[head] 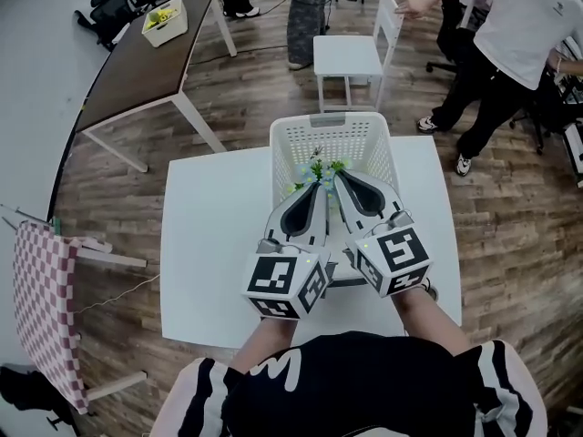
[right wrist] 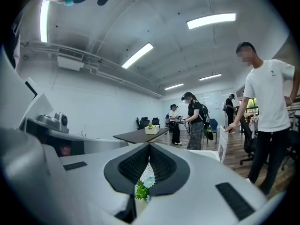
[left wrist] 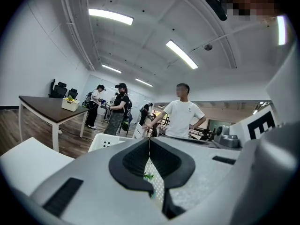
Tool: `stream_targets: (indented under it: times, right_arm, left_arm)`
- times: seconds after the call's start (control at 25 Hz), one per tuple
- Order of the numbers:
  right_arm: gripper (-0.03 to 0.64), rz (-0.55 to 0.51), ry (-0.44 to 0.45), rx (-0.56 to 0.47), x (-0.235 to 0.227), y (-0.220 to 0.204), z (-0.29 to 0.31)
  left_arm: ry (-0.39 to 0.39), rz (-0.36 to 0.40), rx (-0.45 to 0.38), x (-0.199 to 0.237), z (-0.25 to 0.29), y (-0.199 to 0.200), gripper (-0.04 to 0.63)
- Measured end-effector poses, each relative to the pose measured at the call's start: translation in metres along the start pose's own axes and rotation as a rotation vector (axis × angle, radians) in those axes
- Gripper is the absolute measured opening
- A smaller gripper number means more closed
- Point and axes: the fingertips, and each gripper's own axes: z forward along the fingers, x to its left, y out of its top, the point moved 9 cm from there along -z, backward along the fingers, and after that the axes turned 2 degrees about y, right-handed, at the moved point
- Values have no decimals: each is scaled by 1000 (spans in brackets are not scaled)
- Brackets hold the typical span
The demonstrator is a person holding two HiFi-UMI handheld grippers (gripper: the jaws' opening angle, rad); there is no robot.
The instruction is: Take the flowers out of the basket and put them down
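A white lattice basket stands at the far edge of the white table. Small blue-and-white flowers with green leaves lie inside it. My two grippers sit side by side, pointing at the basket's near wall. The left gripper has its tips meeting, with nothing between them. The right gripper is likewise shut and empty. In the left gripper view, the gap behind the gripper's tips shows basket lattice and a bit of green. In the right gripper view, the flowers show behind the gripper's touching tips.
A white chair stands just beyond the basket. A brown table at the back left carries a white box. A checkered cloth hangs at the left. Several people stand behind, one in a white shirt.
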Motion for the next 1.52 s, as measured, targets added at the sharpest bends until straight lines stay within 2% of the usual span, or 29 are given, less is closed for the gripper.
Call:
stream_targets:
  times: [0.6, 0.68, 0.76, 1.28, 1.52]
  right_arm:
    - [20, 36, 1, 174, -22, -30, 40]
    - [47, 67, 14, 185, -24, -35, 44]
    - [120, 89, 31, 200, -25, -39, 47]
    - [224, 60, 97, 345, -25, -67, 64]
    - [238, 24, 99, 392, -23, -75, 66]
  left_arm:
    - [-12, -23, -3, 9, 2, 0, 6]
    - [-14, -32, -5, 11, 2, 0, 6]
    - [-18, -46, -10, 12, 1, 1, 6]
    - [-27, -45, -33, 15, 0, 4, 6]
    - [-26, -47, -37, 17, 0, 4, 6]
